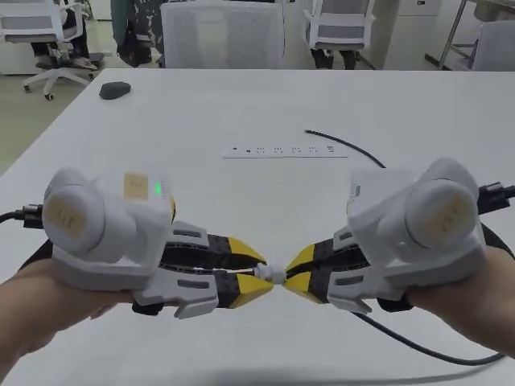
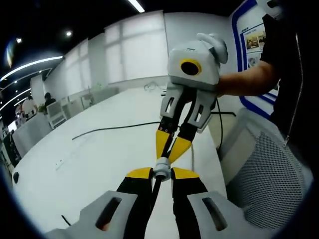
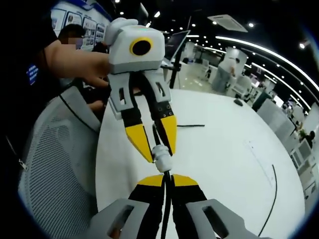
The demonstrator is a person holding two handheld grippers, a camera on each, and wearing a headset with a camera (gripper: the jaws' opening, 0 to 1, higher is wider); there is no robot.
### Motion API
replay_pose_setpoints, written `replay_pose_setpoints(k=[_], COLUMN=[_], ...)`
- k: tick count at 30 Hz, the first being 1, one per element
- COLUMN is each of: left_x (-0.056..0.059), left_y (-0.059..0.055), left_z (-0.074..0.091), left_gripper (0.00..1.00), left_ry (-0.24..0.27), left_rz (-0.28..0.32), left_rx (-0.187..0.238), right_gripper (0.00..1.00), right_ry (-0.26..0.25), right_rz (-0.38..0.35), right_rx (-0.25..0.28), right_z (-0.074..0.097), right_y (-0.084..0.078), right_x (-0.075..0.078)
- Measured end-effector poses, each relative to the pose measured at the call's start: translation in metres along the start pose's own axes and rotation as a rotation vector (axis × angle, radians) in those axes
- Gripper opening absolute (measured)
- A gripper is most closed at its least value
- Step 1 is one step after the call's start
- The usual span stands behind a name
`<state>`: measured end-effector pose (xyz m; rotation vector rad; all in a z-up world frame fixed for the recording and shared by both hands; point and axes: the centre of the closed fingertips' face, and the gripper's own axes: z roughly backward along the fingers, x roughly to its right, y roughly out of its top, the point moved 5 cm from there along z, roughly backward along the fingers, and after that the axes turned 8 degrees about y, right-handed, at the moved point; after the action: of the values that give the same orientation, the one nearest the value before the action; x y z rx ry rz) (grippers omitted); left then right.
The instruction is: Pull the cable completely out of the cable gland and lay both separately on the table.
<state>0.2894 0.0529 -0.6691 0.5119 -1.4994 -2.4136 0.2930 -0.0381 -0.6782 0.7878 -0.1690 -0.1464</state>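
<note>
A small white cable gland [image 1: 271,275] hangs above the white table [image 1: 241,201], between two grippers that face each other tip to tip. My left gripper [image 1: 259,272] comes in from the left and is shut on the gland [image 2: 161,169], which sits between its yellow fingertips [image 2: 140,173]. My right gripper [image 1: 290,276] meets it from the right. It is shut on the thin black cable [image 3: 166,199], which runs out of the gland [image 3: 162,158] and back between its jaws. The cable [image 1: 402,339] trails from under the right gripper onto the table.
A white power strip [image 1: 282,150] lies mid-table with a black lead [image 1: 346,145] running off to the right. A dark mouse [image 1: 115,90] sits far left. Office chairs [image 1: 224,34] stand along the far edge. A mesh chair [image 2: 269,174] is close by.
</note>
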Motion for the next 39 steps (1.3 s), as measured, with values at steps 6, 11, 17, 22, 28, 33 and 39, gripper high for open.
replay_pose_setpoints(k=[6, 11, 17, 22, 28, 33, 39], left_x=[-0.007, -0.011, -0.016, -0.015, -0.016, -0.015, -0.009], left_y=[-0.01, -0.017, -0.029, -0.029, -0.031, -0.034, -0.021], left_z=[0.01, 0.011, 0.016, 0.013, 0.01, 0.011, 0.013], left_gripper=[0.14, 0.14, 0.14, 0.14, 0.14, 0.14, 0.14], left_ry=[0.028, 0.054, 0.061, 0.054, 0.054, 0.051, 0.039], left_rz=[0.026, 0.011, 0.022, 0.022, 0.022, 0.008, 0.0], left_rx=[0.021, -0.002, -0.024, -0.027, -0.041, -0.063, -0.035], right_gripper=[0.0, 0.0, 0.0, 0.0, 0.0, 0.38, 0.27], right_ry=[-0.09, -0.16, -0.191, -0.184, -0.155, -0.168, -0.076], right_rz=[-0.093, -0.227, -0.301, -0.325, -0.394, -0.306, -0.177], right_rx=[-0.02, -0.049, -0.095, -0.104, -0.127, -0.133, 0.074], right_z=[0.023, 0.036, 0.048, 0.044, 0.037, 0.036, 0.023], right_y=[-0.042, -0.086, -0.133, -0.136, -0.143, -0.123, -0.036], right_x=[0.012, 0.022, 0.023, 0.02, 0.02, 0.019, 0.004])
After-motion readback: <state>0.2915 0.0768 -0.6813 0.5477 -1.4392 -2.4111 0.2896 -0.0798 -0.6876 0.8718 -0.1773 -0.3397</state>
